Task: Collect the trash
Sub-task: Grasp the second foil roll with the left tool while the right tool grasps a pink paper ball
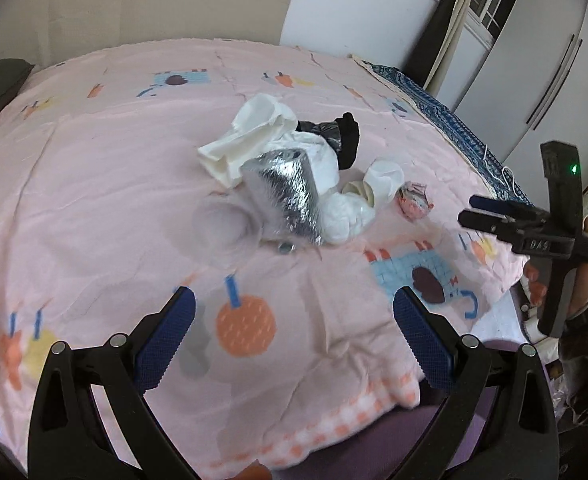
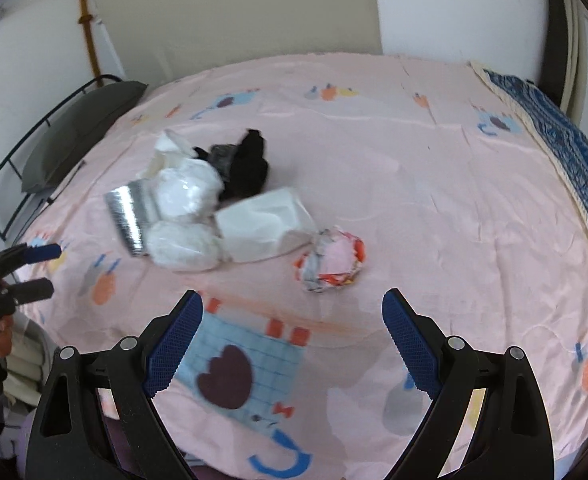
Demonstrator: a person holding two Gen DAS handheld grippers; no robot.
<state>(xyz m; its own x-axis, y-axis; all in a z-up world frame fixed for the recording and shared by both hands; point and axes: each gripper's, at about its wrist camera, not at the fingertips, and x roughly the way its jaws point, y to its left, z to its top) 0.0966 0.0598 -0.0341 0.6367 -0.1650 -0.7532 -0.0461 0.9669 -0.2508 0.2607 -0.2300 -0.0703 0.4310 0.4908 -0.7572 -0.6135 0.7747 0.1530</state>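
A heap of trash lies mid-bed on a pink patterned quilt (image 1: pixel 94 168). It holds a silver foil bag (image 1: pixel 286 196), white paper and bags (image 1: pixel 250 136), a black bag (image 1: pixel 341 136) and a crumpled colourful wrapper (image 1: pixel 413 200). In the right wrist view the wrapper (image 2: pixel 331 260) lies nearest, beside white bags (image 2: pixel 186 216), the foil bag (image 2: pixel 128 216) and the black bag (image 2: pixel 246 168). My left gripper (image 1: pixel 294 312) is open and empty above the quilt's near edge. My right gripper (image 2: pixel 292 312) is open and empty, just short of the wrapper; it also shows in the left wrist view (image 1: pixel 473 208).
A dark pillow (image 2: pixel 78 132) and a metal bed frame (image 2: pixel 10 160) are at the bed's left. A blue patterned sheet (image 2: pixel 565 148) edges the far right side. White wardrobe doors (image 1: pixel 533 80) stand beyond the bed.
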